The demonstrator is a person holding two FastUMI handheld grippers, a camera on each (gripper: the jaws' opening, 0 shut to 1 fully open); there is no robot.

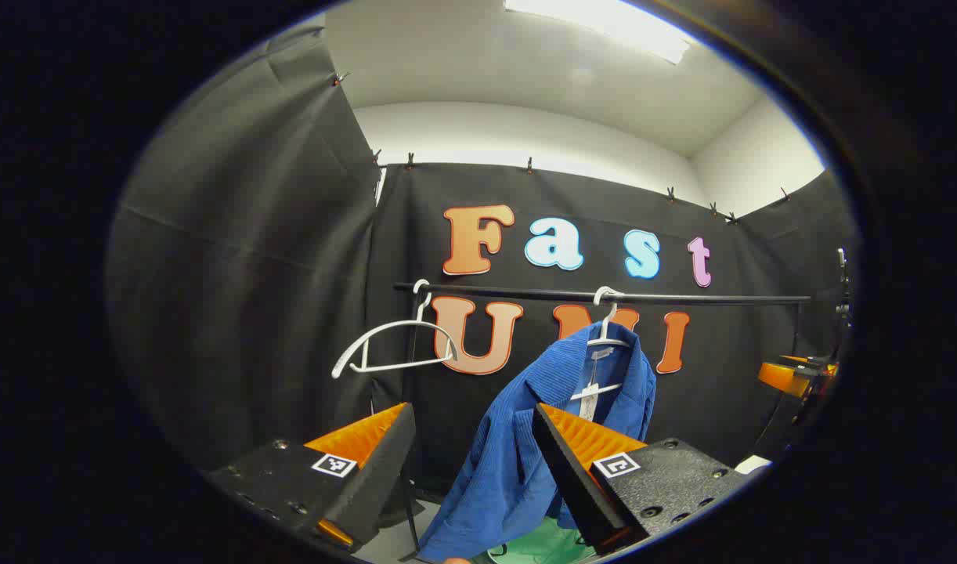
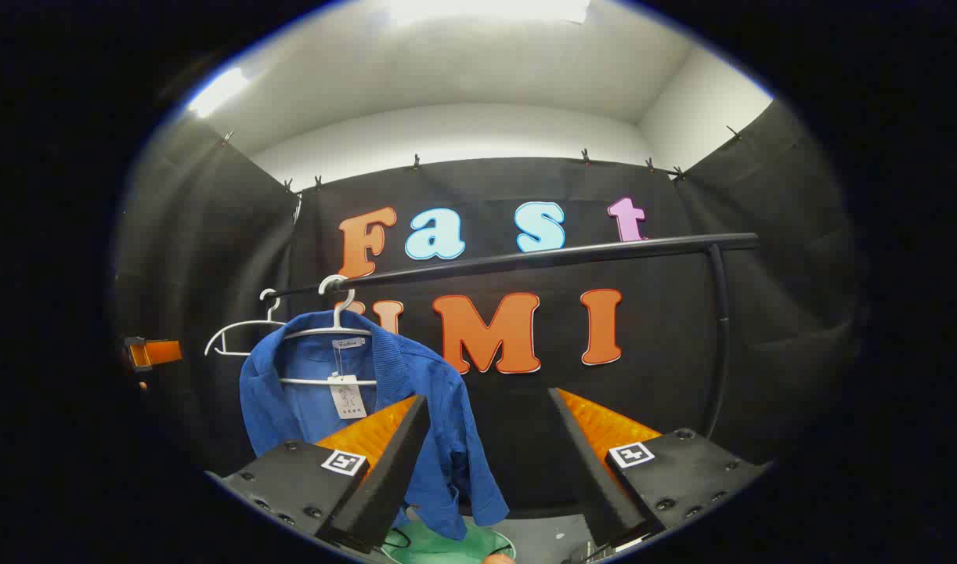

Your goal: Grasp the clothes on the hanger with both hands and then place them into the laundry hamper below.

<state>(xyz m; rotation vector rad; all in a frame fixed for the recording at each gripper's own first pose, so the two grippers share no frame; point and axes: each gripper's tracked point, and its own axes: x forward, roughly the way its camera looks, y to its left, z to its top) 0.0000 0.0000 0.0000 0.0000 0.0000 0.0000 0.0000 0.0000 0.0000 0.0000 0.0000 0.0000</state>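
Observation:
A blue corduroy shirt point(image 1: 518, 439) point(image 2: 416, 376) hangs on a white hanger point(image 1: 608, 333) point(image 2: 334, 329) from a black rail point(image 1: 604, 296) point(image 2: 525, 258). In the left gripper view my left gripper point(image 1: 472, 454) stands open, short of the shirt, its fingers framing the shirt's left side. My right gripper point(image 2: 488, 435) is open too in the right gripper view, with the shirt behind its left finger. Below the shirt a green hamper point(image 1: 545, 548) point(image 2: 447, 544) peeks out. The other gripper shows far off at the view's edge point(image 1: 796, 376) point(image 2: 153, 352).
An empty white hanger point(image 1: 392, 345) point(image 2: 240, 329) hangs on the same rail, left of the shirt. The rail's upright post point(image 2: 717, 337) stands at the right. Black cloth walls close the booth on all sides.

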